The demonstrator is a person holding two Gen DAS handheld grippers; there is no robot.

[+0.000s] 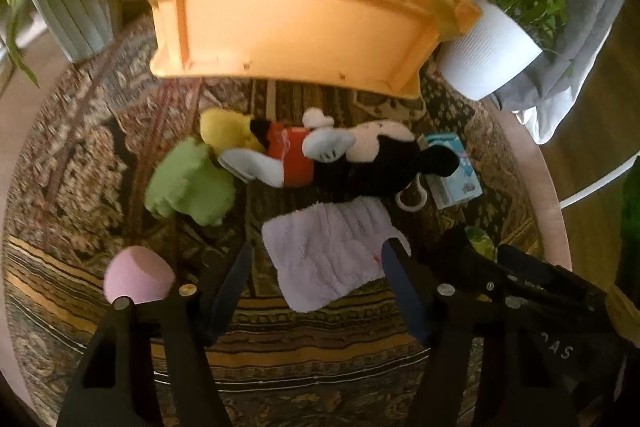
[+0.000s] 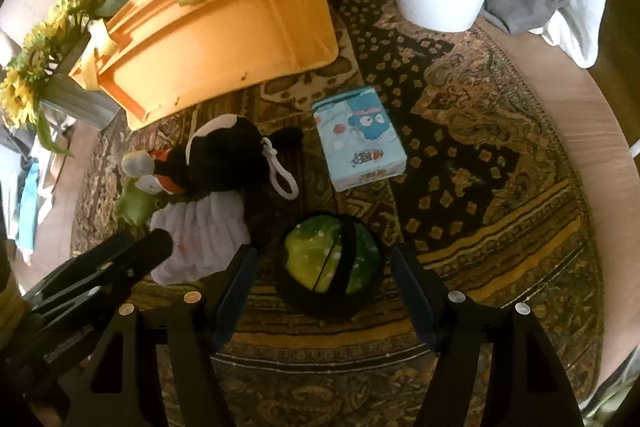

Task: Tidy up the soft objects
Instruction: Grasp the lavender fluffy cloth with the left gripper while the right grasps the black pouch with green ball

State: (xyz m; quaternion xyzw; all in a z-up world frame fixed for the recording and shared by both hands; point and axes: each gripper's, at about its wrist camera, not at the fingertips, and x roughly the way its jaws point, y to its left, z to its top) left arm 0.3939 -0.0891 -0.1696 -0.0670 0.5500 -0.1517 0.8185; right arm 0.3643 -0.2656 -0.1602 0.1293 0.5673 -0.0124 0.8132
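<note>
You held both grippers spread wide and empty, your left gripper [image 1: 316,287] above the fluffy lilac towel [image 1: 332,251], your right gripper [image 2: 324,291] above the green-yellow ball [image 2: 332,255], so grasping probably came next, then carrying to the far orange plastic basket [image 2: 224,27].

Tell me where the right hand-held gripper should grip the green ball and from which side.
Grip the green ball across its widest middle, coming straight down from above. It sits on the patterned rug, already roughly centred between the open fingers of the right hand-held gripper. It looks round, so a hold off the middle would probably slip. The lilac towel lies clear to its left.
</note>
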